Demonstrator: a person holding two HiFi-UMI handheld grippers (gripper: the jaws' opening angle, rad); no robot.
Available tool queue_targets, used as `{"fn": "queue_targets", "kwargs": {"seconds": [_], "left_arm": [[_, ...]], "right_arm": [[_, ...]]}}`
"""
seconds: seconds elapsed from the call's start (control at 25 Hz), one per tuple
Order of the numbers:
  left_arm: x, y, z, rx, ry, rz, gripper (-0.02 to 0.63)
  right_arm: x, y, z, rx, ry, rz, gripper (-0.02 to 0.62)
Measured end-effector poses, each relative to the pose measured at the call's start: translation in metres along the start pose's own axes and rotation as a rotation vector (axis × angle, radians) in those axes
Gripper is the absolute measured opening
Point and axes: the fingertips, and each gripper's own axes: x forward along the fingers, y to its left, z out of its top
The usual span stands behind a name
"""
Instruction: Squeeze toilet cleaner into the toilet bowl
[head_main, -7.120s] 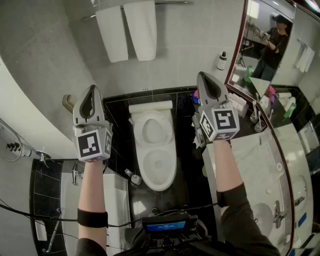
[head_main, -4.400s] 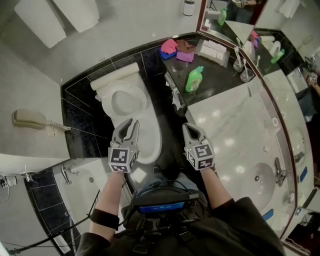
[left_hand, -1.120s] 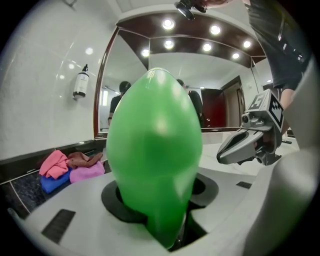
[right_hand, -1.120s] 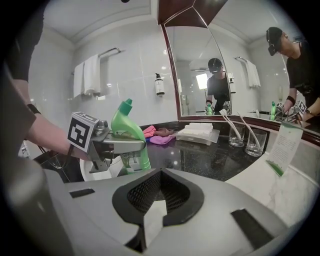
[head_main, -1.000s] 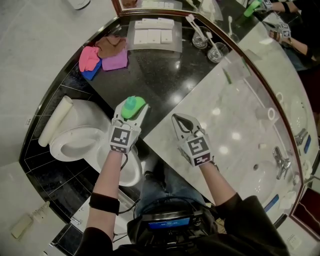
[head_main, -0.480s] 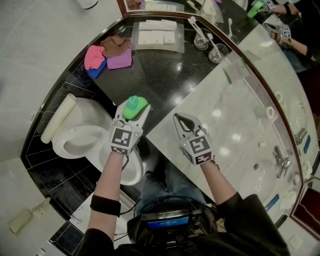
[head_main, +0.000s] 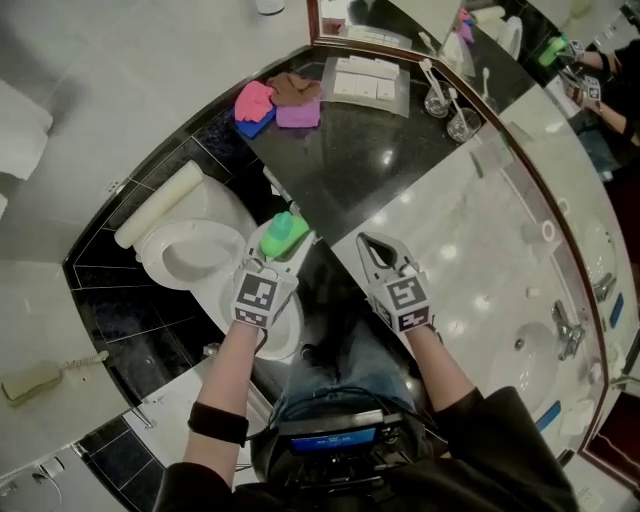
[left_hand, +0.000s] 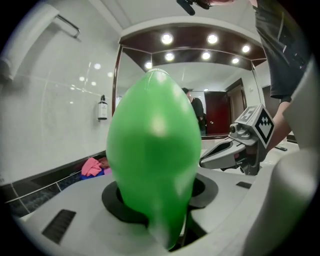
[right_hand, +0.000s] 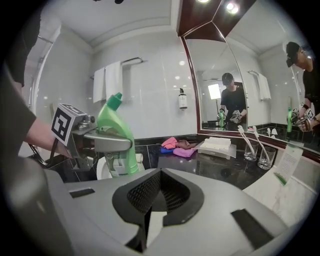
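My left gripper (head_main: 274, 252) is shut on the green toilet cleaner bottle (head_main: 283, 235), holding it upright in the air over the right edge of the white toilet (head_main: 190, 250). In the left gripper view the green bottle (left_hand: 152, 165) fills the space between the jaws. The right gripper view shows the same bottle (right_hand: 116, 140) gripped at its middle, cap pointing up. My right gripper (head_main: 378, 252) is shut and holds nothing, hovering just right of the bottle at the counter's near edge.
A black counter (head_main: 370, 140) holds folded pink, purple and brown cloths (head_main: 275, 100), a tray of white packets (head_main: 365, 80) and two glasses (head_main: 450, 110). A white marble vanity (head_main: 500, 290) with a sink lies on the right. A wall phone (head_main: 35, 382) hangs at left.
Both grippers have moved back off the counter towards me; the left one has carried the green bottle up and leftward, from above the black counter to the toilet's edge. The right stays shut.
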Motion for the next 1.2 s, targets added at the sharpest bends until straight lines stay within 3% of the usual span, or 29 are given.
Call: {"fn": "queue_targets", "kwargs": {"seconds": [0.4, 0.6, 0.96, 1.2], "left_arm": [[-0.185, -0.026, -0.014, -0.040, 0.030, 0.123, 0.189], [-0.254, -0.037, -0.020, -0.102, 0.042, 0.237, 0.189], [-0.319, -0.061, -0.043, -0.199, 0.077, 0.443, 0.189], [-0.338, -0.085, -0.051, -0.215, 0.099, 0.522, 0.189]], "right_arm": [[-0.040, 0.147, 0.004, -0.078, -0.011, 0.108, 0.003], [-0.055, 0.197, 0.019, -0.110, -0.006, 0.202, 0.003], [-0.069, 0.227, 0.006, -0.157, 0.018, 0.336, 0.003], [-0.081, 0.235, -0.005, -0.160, 0.024, 0.417, 0.003]]}}
